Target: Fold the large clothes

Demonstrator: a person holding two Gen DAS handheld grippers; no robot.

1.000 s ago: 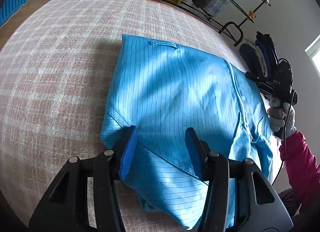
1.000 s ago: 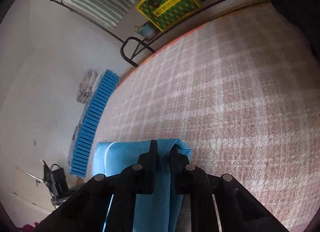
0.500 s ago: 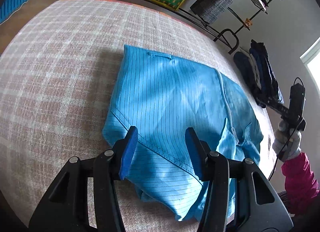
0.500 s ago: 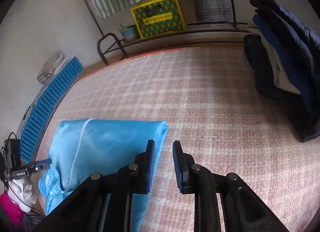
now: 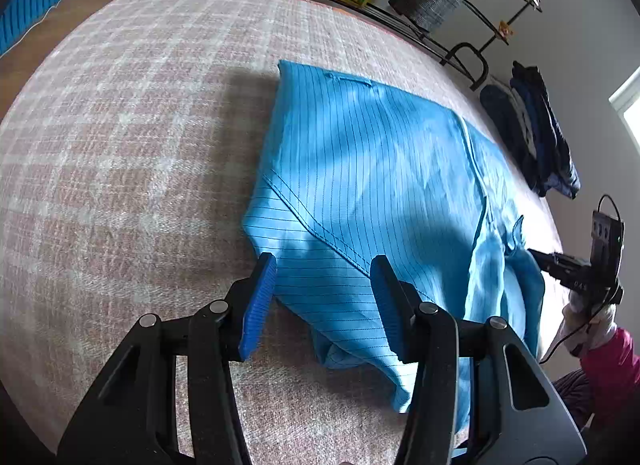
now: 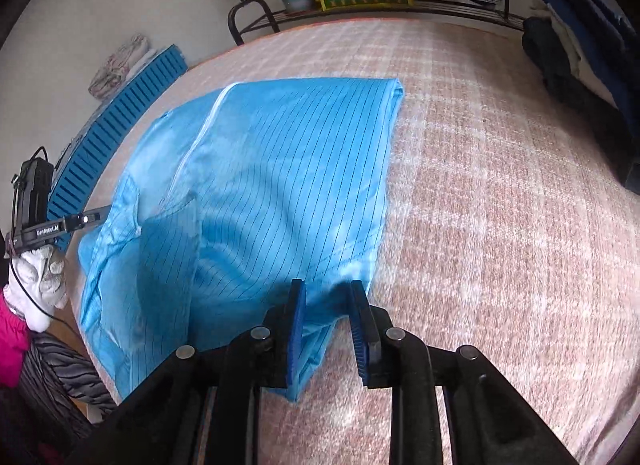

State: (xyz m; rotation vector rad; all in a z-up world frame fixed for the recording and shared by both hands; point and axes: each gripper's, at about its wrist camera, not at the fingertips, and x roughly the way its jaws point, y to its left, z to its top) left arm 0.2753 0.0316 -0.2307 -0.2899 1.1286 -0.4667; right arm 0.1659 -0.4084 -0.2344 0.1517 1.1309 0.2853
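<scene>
Dark clothes pile (image 6: pixel 580 49) lies on checked mat (image 6: pixel 500 185) beside blue garment (image 6: pixel 280 185).

The left gripper (image 5: pixel 323 285) hovers with jaws apart over the near corner of the folded blue striped garment (image 5: pixel 372 185) on the checked surface (image 5: pixel 120 145), a gloved hand (image 5: pixel 592 317) at three o'clock.

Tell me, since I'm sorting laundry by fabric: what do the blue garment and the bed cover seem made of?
Blue garment: looks like thin, smooth woven synthetic with a slight sheen and fine dark pinstripes, possibly anti-static workwear cloth. Bed cover: looks like a thick, matte, nubby woven textile in pink-and-white plaid; fibre unclear.
</scene>
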